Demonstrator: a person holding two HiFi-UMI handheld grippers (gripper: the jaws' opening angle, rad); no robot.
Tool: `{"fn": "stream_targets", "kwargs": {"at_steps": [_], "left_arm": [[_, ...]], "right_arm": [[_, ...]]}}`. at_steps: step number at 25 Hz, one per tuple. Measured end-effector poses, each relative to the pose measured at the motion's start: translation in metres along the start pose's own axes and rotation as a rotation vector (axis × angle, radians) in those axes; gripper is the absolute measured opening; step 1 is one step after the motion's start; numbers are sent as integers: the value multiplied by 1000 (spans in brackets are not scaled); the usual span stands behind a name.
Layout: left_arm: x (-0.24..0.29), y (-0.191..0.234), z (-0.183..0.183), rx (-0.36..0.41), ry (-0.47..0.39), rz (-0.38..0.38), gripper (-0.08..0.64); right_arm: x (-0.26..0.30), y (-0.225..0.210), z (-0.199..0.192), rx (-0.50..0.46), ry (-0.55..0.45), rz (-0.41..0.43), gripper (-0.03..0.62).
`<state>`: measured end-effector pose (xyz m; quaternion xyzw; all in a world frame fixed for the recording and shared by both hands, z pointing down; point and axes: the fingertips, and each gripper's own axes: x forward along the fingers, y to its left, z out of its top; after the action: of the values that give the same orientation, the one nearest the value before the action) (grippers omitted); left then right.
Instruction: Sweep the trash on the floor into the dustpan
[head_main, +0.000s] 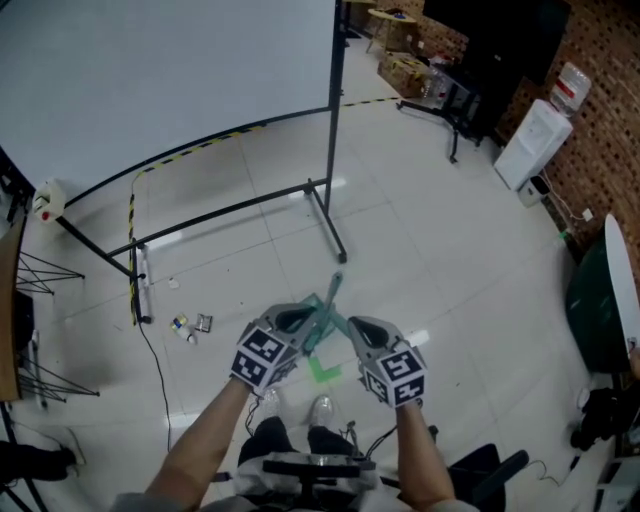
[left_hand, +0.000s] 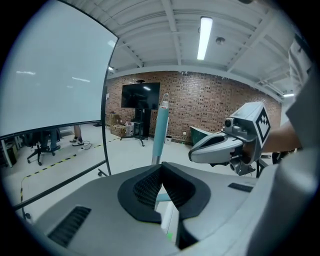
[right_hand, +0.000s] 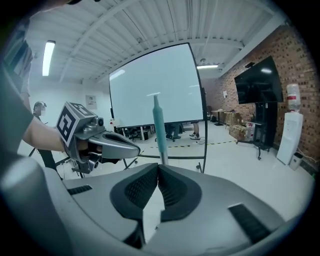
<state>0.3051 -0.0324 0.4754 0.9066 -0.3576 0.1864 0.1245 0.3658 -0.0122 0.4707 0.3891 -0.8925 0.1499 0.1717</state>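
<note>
Between the clenched jaws of the left gripper stands one teal pole, the right gripper likewise clamping a second pole; both judged light, stiff, smooth, best held mid-shaft; trash lies left of them.

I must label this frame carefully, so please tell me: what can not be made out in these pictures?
Head view: the left gripper and the right gripper, each shut on a teal pole handle, cover the poles' lower ends; broom or dustpan cannot be told.
Head view: the small trash pieces on the white floor are too small to identify.
Head view: the bright green piece between the grippers is partly covered, unidentifiable.
</note>
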Motion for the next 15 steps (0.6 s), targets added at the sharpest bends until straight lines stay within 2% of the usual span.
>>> {"fn": "stream_targets", "kwargs": {"at_steps": [4, 7, 11, 15], "left_arm": [[14, 12, -13, -18, 19, 8, 3], [20, 19, -27, -39, 25, 13, 3], [28, 24, -48, -62, 42, 13, 3], [34, 27, -63, -71, 61, 13, 3]], "right_arm": [[17, -10, -20, 18, 43, -7, 0], [35, -22, -43, 10, 88, -38, 90], [60, -27, -74, -18, 183, -47, 169], [88, -30, -106, -61, 286, -31, 192]]}}
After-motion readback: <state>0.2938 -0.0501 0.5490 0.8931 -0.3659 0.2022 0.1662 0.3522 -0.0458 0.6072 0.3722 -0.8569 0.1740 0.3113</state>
